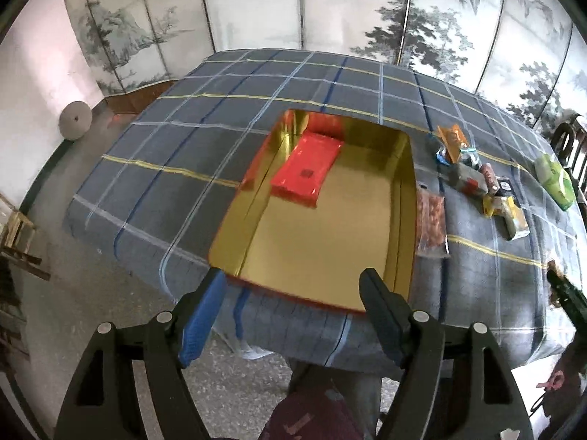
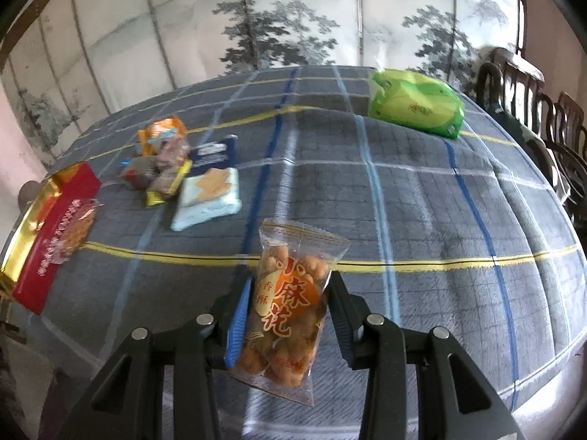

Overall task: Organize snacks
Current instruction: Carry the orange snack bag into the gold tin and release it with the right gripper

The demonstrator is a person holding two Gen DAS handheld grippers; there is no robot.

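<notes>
Packet (image 2: 290,315) of golden twisted snacks, clear wrapper, seemingly red lettering.

The clear snack bag (image 2: 290,315) reads "小麻花" in red characters.

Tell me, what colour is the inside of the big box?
Shiny gold, seen best in the left wrist view of the box.

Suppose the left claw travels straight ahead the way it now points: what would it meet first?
Probably the near rim of the open gold-lined box, which lies directly beyond the left claw; past that, the red packet inside. Depth is uncertain.
</notes>
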